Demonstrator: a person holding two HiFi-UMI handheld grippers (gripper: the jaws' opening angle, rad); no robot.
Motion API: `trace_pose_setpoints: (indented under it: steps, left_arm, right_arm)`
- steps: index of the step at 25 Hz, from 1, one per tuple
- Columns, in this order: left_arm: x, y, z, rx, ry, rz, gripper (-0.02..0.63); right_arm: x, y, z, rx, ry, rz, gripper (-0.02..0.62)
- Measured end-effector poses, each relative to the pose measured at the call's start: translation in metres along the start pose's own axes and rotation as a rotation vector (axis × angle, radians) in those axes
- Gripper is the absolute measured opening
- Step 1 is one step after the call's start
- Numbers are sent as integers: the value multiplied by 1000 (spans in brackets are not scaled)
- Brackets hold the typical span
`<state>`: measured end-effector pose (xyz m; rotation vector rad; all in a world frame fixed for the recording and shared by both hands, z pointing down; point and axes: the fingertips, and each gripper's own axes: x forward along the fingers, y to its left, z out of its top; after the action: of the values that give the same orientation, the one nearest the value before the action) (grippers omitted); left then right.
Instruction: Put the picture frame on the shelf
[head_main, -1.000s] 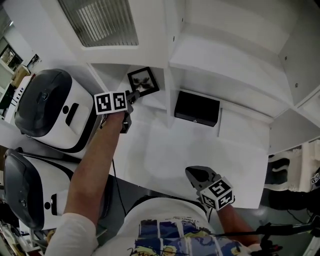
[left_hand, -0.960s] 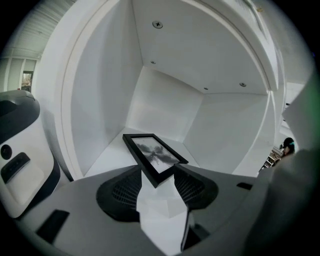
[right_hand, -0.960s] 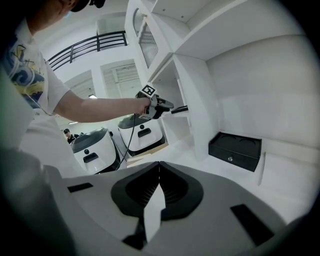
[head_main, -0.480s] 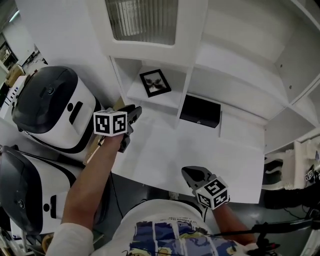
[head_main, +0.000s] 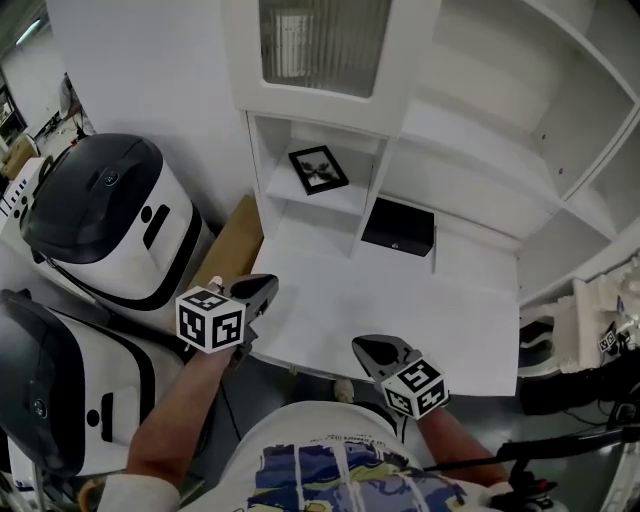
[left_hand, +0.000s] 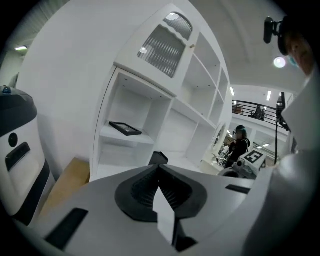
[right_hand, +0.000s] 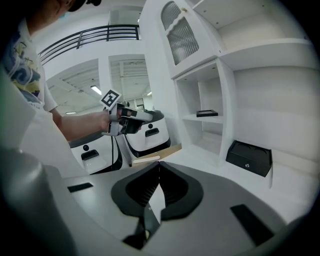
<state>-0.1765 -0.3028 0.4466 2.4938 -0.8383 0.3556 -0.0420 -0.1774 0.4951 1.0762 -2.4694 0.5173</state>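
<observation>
The black picture frame (head_main: 318, 169) lies flat on the small white shelf (head_main: 300, 195) of the left cubby, with nothing touching it. It also shows as a thin dark slab in the left gripper view (left_hand: 125, 128) and as a small one far off in the right gripper view (right_hand: 206, 113). My left gripper (head_main: 266, 286) hovers at the desk's near-left corner, well short of the shelf, its jaws shut and empty (left_hand: 159, 169). At the desk's front edge my right gripper (head_main: 364, 346) is shut on nothing as well (right_hand: 159, 165).
A black box (head_main: 398, 227) sits on the white desk (head_main: 420, 310) under the right cubby. Two white machines with dark tops (head_main: 110, 215) stand at the left, and a brown board (head_main: 232, 245) leans beside the cabinet. A ribbed glass door (head_main: 320, 45) tops the unit.
My left gripper has pulled back from the shelf toward the desk's near edge and its jaws have gone from open to shut. The frame stays on the shelf. The right gripper has barely moved.
</observation>
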Motion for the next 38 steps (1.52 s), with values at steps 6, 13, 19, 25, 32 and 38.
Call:
trace_pose_setpoints:
  steps: [6, 13, 19, 25, 32, 38]
  left_arm:
    - [-52, -48, -42, 52, 12, -79, 12]
    - [-104, -77, -91, 71, 39, -113, 12]
    - [-132, -89, -118, 109, 62, -113, 12]
    - [-146, -97, -146, 100, 81, -135, 13]
    - [-153, -99, -153, 122, 80, -123, 12]
    - [-153, -101, -158, 131, 86, -135, 13]
  right_arm:
    - [4, 42, -3, -22, 6, 8, 25]
    - [9, 92, -13, -41, 11, 17, 25]
    - [9, 120, -25, -43, 30, 27, 25]
    - [16, 143, -31, -59, 38, 37, 25]
    - [15, 152, -30, -85, 42, 38, 25]
    - [17, 158, -31, -98, 47, 37, 25]
